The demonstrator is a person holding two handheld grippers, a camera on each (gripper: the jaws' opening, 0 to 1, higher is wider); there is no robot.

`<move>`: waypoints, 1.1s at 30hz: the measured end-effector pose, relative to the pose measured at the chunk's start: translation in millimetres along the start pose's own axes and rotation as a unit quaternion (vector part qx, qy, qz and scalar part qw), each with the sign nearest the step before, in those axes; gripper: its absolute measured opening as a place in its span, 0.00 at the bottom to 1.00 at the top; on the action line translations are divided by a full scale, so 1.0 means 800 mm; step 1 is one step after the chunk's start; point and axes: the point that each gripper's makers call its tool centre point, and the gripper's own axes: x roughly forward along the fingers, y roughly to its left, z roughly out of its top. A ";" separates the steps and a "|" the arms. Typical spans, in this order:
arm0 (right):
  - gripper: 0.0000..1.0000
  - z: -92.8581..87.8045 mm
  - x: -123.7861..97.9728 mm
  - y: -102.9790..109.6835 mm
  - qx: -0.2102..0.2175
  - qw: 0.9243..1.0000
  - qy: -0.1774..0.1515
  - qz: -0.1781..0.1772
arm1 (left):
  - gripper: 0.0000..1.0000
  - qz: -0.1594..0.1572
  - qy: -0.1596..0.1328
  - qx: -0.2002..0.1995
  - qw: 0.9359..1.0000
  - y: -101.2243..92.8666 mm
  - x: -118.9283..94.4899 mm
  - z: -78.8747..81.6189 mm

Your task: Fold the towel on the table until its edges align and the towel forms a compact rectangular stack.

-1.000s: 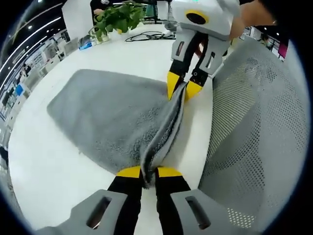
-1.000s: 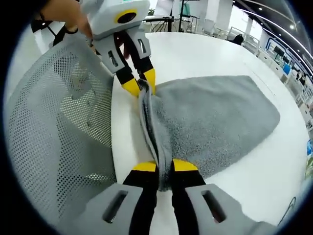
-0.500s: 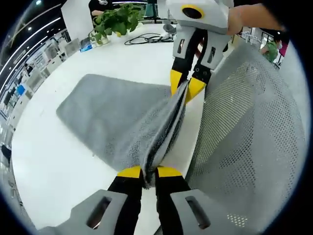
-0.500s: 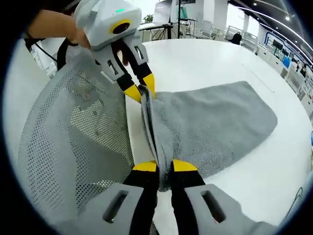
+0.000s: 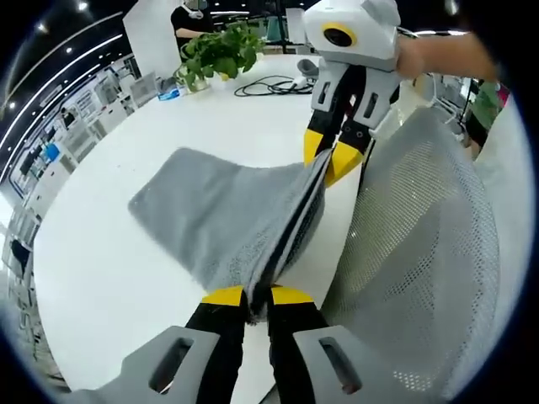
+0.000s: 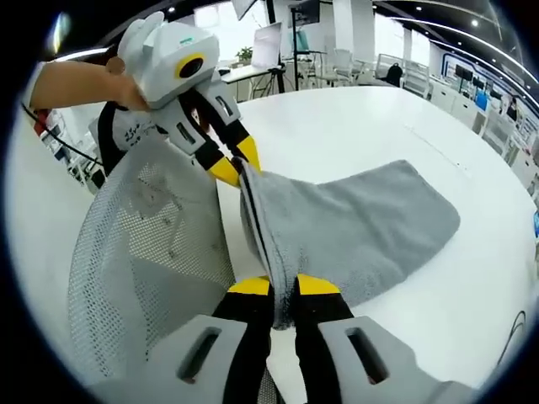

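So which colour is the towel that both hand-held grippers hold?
Plain grey, without any pattern; the towel shows best in the right gripper view.

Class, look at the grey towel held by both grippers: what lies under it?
Under the towel lies the white table; its far part rests there, while the near edge is lifted between the left gripper and right gripper. The table beneath is covered.

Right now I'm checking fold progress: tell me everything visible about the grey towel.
The grey fluffy terry towel looks soft and thick. One edge is stretched taut between the left tool and right tool, both shut on it. That edge is raised; the rest slopes down to the white table, where its far end rests.
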 end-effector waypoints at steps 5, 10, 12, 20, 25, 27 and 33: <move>0.06 0.017 -0.016 -0.010 -0.001 1.000 -0.011 -0.009 | 0.09 0.008 -0.012 -0.001 1.000 0.013 -0.008 0.017; 0.06 0.030 -0.033 -0.016 -0.004 1.000 -0.018 -0.003 | 0.09 0.007 -0.024 -0.011 1.000 0.023 -0.018 0.037; 0.06 0.032 -0.038 -0.019 -0.001 1.000 -0.020 0.001 | 0.09 0.004 -0.025 -0.012 1.000 0.024 -0.020 0.043; 0.06 0.043 -0.050 -0.035 0.043 0.998 -0.039 0.017 | 0.09 0.005 -0.020 -0.014 1.000 0.040 -0.029 0.066; 0.07 0.051 -0.056 -0.043 0.059 0.996 -0.058 0.014 | 0.09 0.008 -0.021 -0.030 0.999 0.056 -0.031 0.079; 0.07 0.054 -0.056 -0.050 0.062 0.996 -0.063 0.007 | 0.09 0.011 -0.020 -0.034 0.999 0.060 -0.030 0.084; 0.07 0.060 -0.060 -0.063 0.060 0.995 -0.073 -0.012 | 0.09 0.016 -0.023 -0.031 0.999 0.071 -0.023 0.091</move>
